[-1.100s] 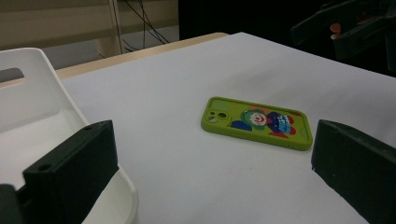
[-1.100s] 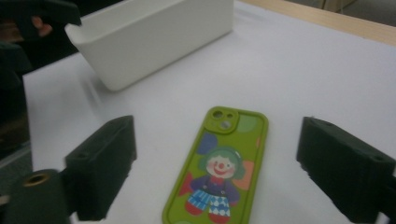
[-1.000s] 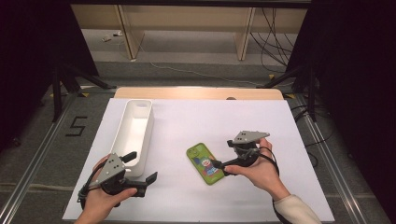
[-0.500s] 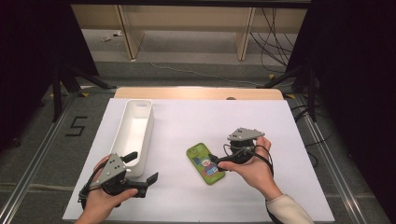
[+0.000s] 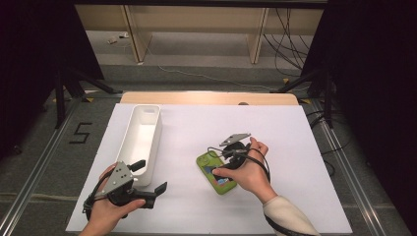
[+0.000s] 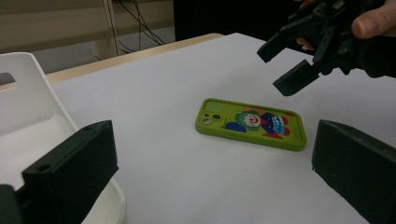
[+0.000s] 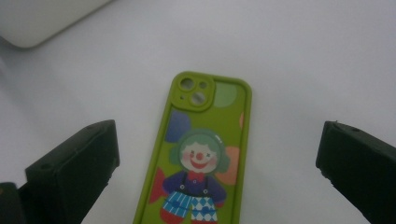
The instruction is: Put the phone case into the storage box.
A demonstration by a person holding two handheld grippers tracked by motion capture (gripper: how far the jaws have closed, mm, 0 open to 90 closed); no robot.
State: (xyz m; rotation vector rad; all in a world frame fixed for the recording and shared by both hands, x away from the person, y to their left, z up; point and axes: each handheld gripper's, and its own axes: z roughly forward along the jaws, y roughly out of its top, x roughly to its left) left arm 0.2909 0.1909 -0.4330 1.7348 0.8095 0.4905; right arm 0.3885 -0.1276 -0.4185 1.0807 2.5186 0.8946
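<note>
Beside the empty white bin (image 5: 142,137) lies a green phone (image 5: 216,173).

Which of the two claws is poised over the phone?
The right claw, open above the green phone lying flat on the white sheet. The left claw sits apart, open, beside the white tray.

A white sheet (image 5: 305,147) covers the table (image 5: 206,98). 2 things lie on it: a white bin (image 5: 141,139) at the left and a green phone (image 5: 217,172), back up, near the middle.
</note>
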